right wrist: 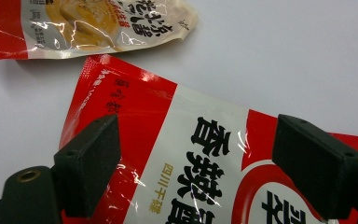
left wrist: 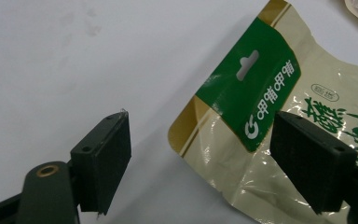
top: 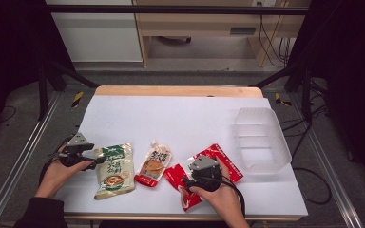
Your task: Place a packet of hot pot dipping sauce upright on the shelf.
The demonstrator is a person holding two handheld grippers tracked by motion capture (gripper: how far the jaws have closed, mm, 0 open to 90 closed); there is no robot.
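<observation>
White table [top: 180, 118] holds clear plastic tub [top: 261, 137], nothing inside

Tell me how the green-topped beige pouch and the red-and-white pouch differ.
The green-topped beige plastic pouch has a green header with a hang hole; the red-and-white plastic pouch is red with a white panel of black characters. The beige pouch lies by the left gripper, the red one under the right gripper. Both are glossy, flat on the white table, with open jaws over them.

green-gold pouch [top: 114, 171]: flat, table's near left | red pouch [top: 203, 174]: flat, near right
</observation>
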